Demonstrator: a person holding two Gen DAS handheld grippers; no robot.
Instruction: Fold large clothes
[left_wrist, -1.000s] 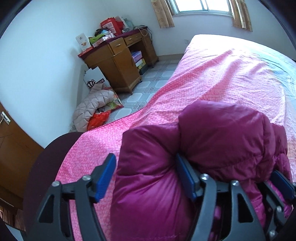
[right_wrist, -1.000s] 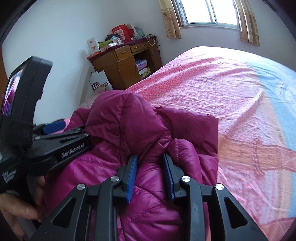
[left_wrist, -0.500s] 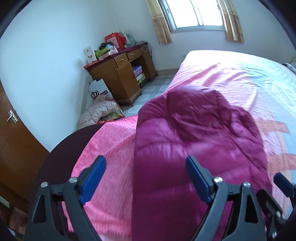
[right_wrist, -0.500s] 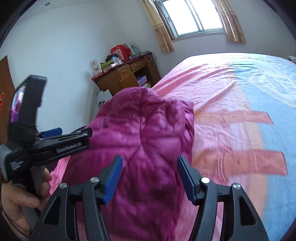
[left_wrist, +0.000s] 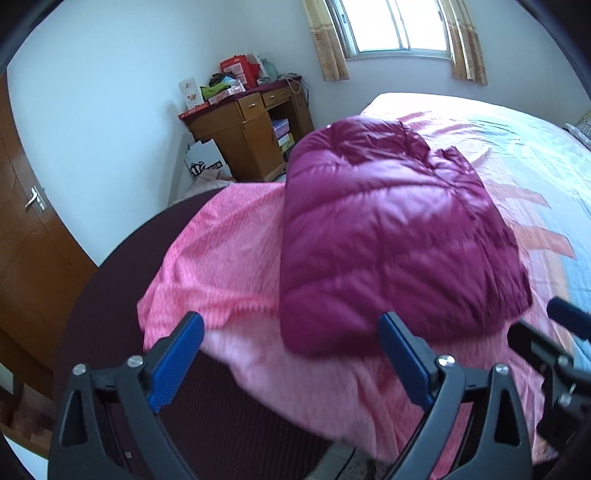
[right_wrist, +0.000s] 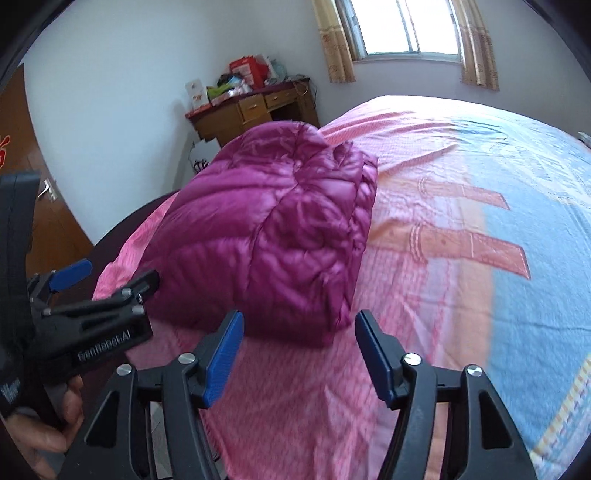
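Room: bedroom, white walls, curtained window (left_wrist: 400, 27); wooden desk (left_wrist: 245, 136) with clutter in the far corner; door (left_wrist: 26, 236) at left.
Surface: bed (right_wrist: 461, 229) with pink and blue patterned cover; near corner of the cover hangs over the bed edge.
Garment: magenta puffer jacket (left_wrist: 388, 229), folded to a compact puffy bundle, lying on the pink part of the cover near the bed's near corner.
Left tongs (left_wrist: 291, 363): wide apart, nothing between the pads; jaws have just been opening. Right pad tip overlaps the jacket's near edge in view; contact cannot be told.
Right tongs (right_wrist: 297, 363): moderately apart, empty, just short of the jacket's near edge; jaws have just been opening.
Hand (right_wrist: 48, 424): grips the left tool's handle, seen in the right wrist view.
Step (judged): release after the last fold; both tools clear of the bundle.
Progress (judged): fold looks essentially complete.
Next (judged): check that the bundle stays put; down filling may spring open, so a light press or tuck of the loose far flap may be needed.
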